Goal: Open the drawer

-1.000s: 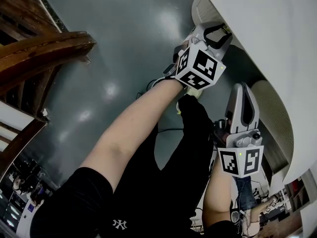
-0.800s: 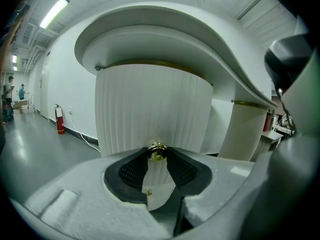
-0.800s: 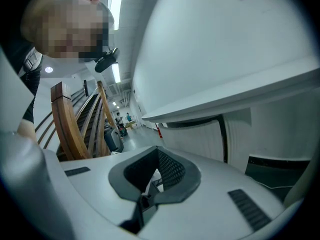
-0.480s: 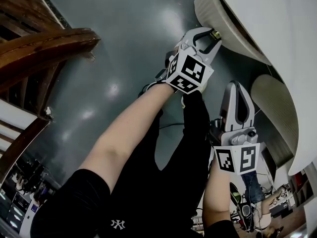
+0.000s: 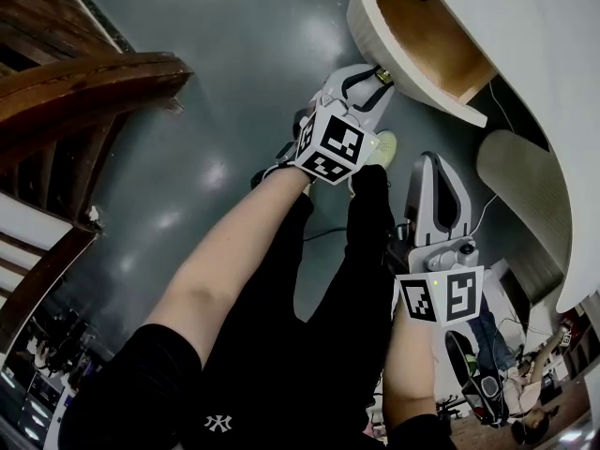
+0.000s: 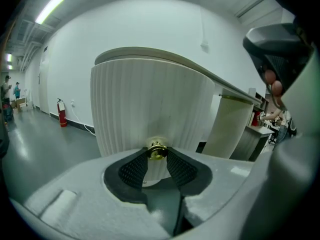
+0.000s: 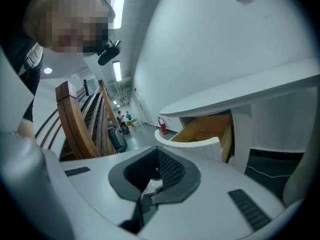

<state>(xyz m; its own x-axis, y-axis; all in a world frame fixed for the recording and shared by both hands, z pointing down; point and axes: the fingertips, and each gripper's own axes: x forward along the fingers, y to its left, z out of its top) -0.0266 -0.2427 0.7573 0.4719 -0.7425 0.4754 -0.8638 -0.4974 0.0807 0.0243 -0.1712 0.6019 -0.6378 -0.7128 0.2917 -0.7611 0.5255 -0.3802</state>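
The white drawer (image 5: 403, 59) with a curved ribbed front stands pulled out of the white cabinet (image 5: 534, 36), and its wooden inside (image 5: 431, 26) shows from above. My left gripper (image 5: 375, 81) is shut on the small brass knob (image 5: 382, 75) at the drawer's front. In the left gripper view the knob (image 6: 157, 151) sits pinched between the black pad tips of that gripper (image 6: 157, 156), with the ribbed front (image 6: 150, 104) right behind. My right gripper (image 5: 433, 162) hangs lower right of the drawer, shut and holding nothing. In its own view, beyond the right gripper (image 7: 157, 156), the drawer (image 7: 200, 134) stands open.
A dark wooden stair railing (image 5: 84, 92) runs along the left. The glossy grey floor (image 5: 244, 54) lies below the drawer. A second ribbed cabinet front (image 5: 520, 195) curves at right. The person's legs in black fill the lower middle. A red fire extinguisher (image 6: 62, 113) stands by the far wall.
The drawer has slid out of the cabinet with my left gripper on its knob, so its wooden inside now shows. Both grippers have moved left and back from the cabinet.
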